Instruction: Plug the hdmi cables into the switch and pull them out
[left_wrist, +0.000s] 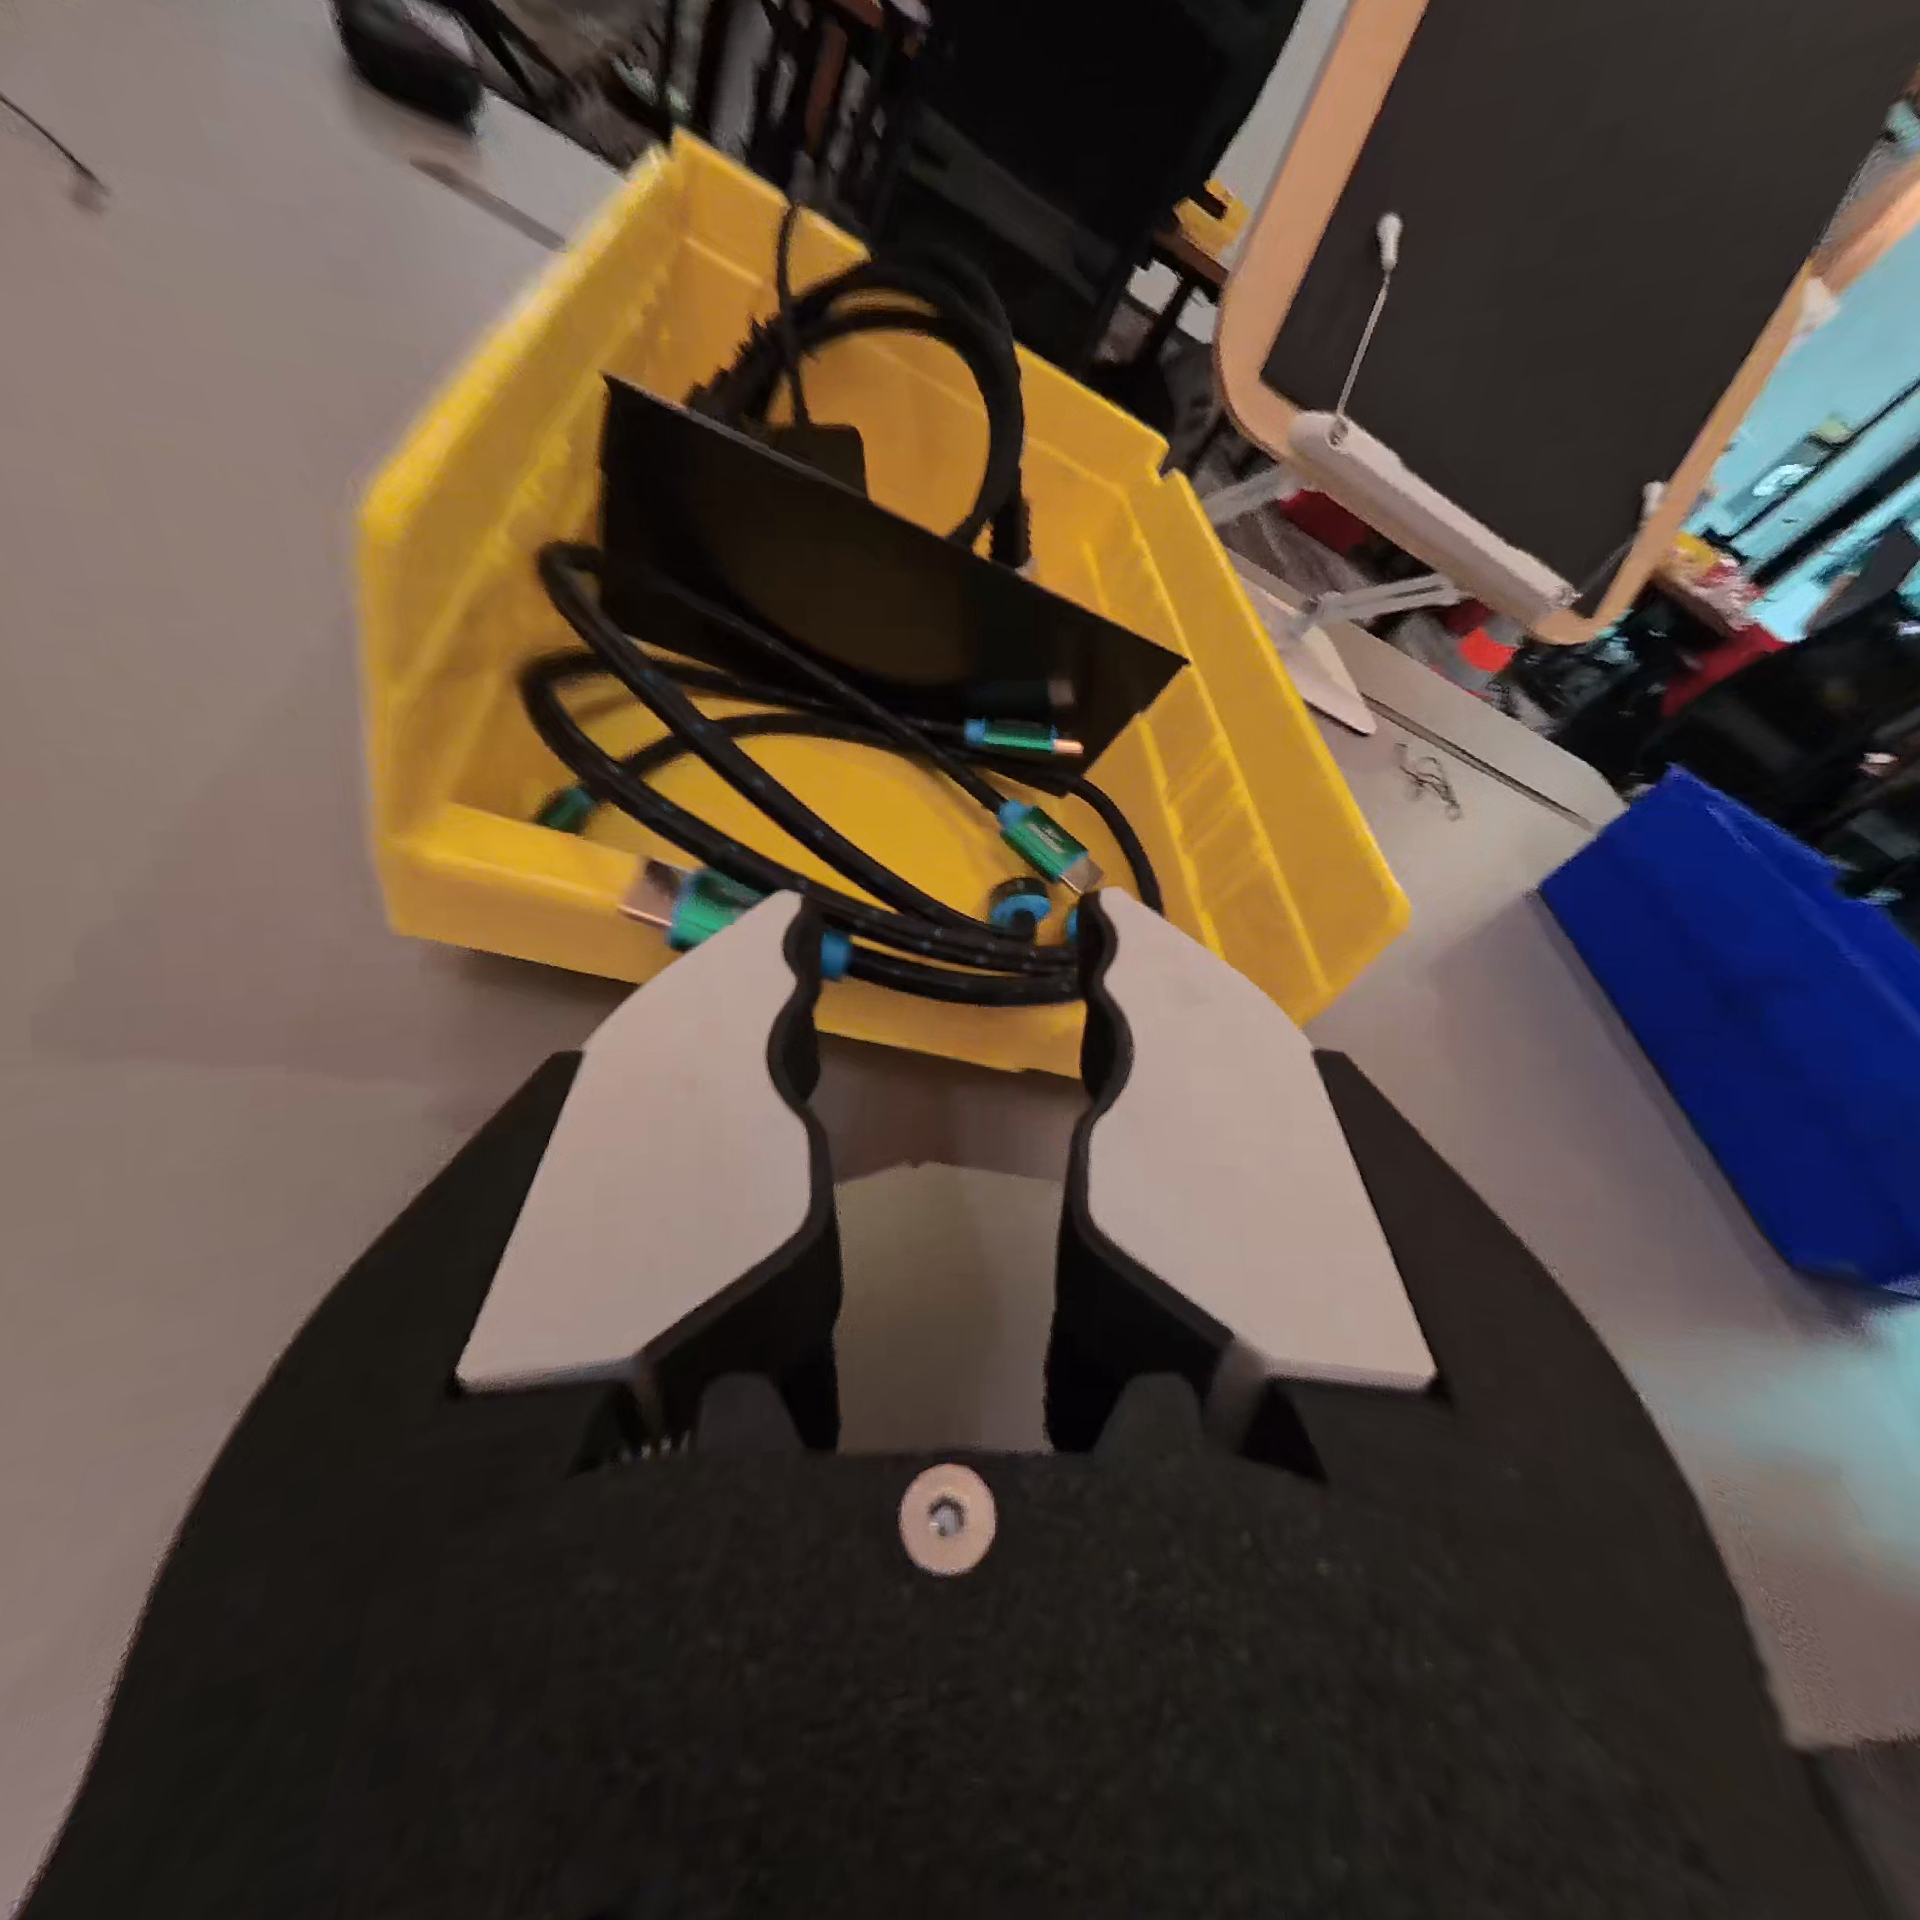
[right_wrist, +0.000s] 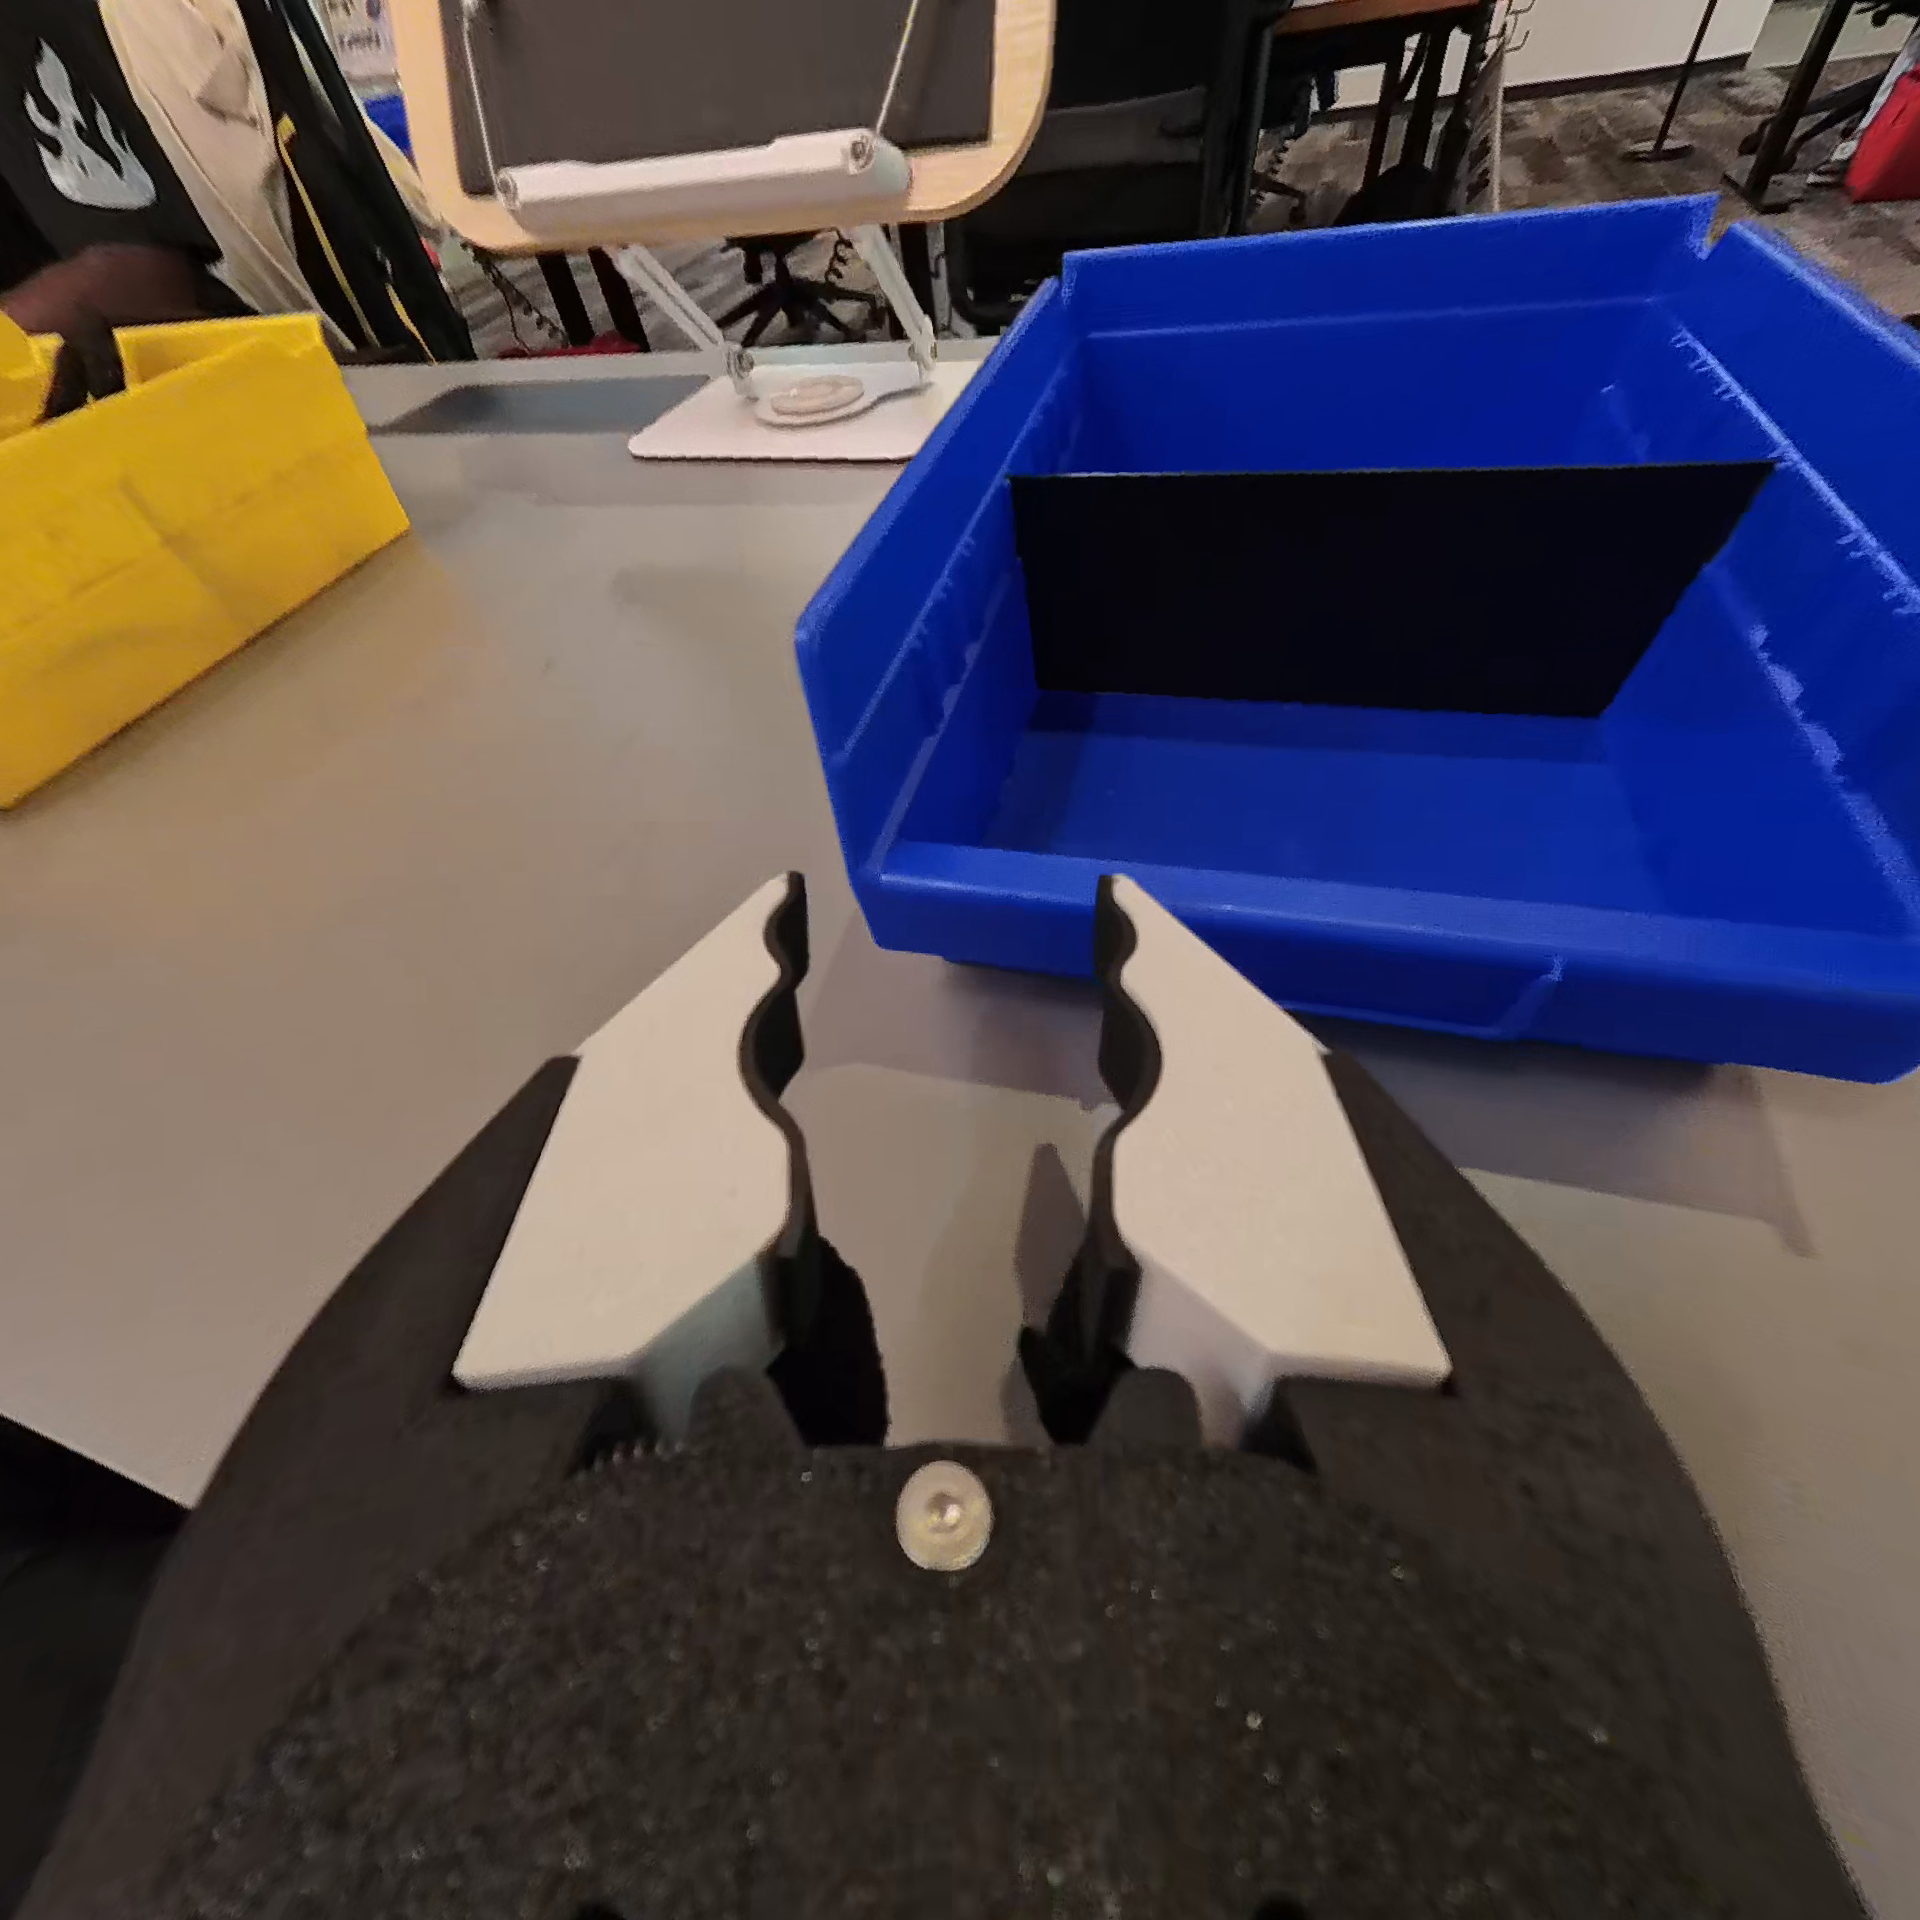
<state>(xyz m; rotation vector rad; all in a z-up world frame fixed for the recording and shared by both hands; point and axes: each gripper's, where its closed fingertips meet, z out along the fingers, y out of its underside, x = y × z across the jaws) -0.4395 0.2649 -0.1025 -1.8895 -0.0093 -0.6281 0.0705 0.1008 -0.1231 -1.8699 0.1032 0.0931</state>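
A yellow bin (left_wrist: 499, 582) on the grey table holds several coiled black braided HDMI cables (left_wrist: 727, 769) with green and teal plugs (left_wrist: 1049, 842). A black divider (left_wrist: 831, 561) stands across the bin. More black cable and a dark boxy item, too blurred to identify, lie behind the divider. My left gripper (left_wrist: 945, 914) is open and empty, its tips just over the bin's near edge above the cables. My right gripper (right_wrist: 951, 894) is open and empty, above the table at the near left corner of a blue bin (right_wrist: 1195, 914).
The blue bin has a black divider (right_wrist: 1351, 592) and nothing in its near compartment; it also shows in the left wrist view (left_wrist: 1745, 1029). The yellow bin (right_wrist: 177, 540) sits left in the right wrist view. A white stand base (right_wrist: 790, 416) is at the table's back. Spacing between my two grippers at the tips: around 55 cm.
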